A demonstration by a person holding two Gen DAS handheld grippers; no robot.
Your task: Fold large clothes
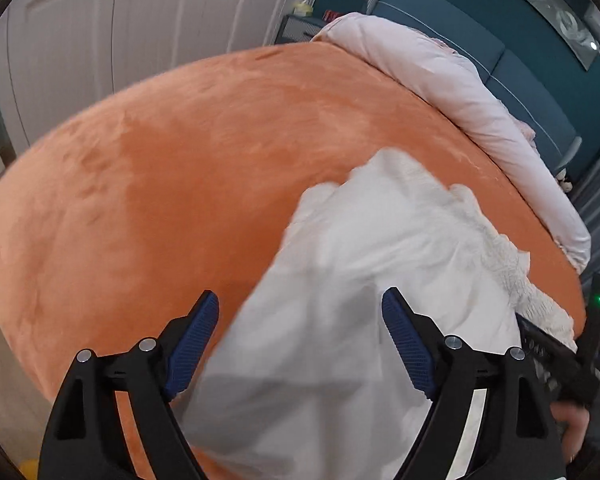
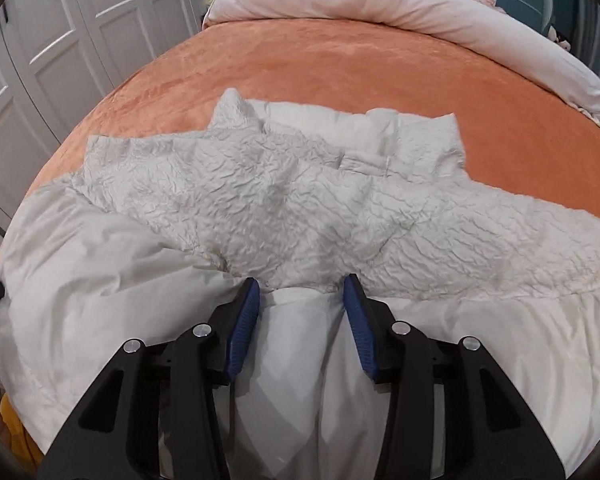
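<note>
1. Bed (image 2: pixel 340 68), covered in orange plush; it serves as the landmark for all places below. In both views it fills most of the frame.
2. White garment (image 2: pixel 284 200), lying spread across the near part of the bed. Its upper layer is crinkled and textured; smooth white fabric lies along the near edge, closest to both cameras.
3. Right gripper (image 2: pixel 302 294), at the near edge of the bed, over the garment. Its blue-padded fingers (image 2: pixel 246 328) stand apart on either side of a raised fold of smooth fabric; whether the pads press that fold cannot be told.
4. Left gripper (image 1: pixel 300 312), above the near edge of the bed, jaws wide apart. White fabric (image 1: pixel 340 280) passes between the fingers, and no contact with the pads is visible. The cloth here is blurred.
5. Pale pink quilt (image 2: pixel 380 4), bunched in a long roll along the far edge of the bed.
6. White panelled wardrobe doors (image 2: pixel 60 40), beyond the bed's left side.
7. Blue headboard (image 1: pixel 480 40), behind the quilt at the far end of the bed.
</note>
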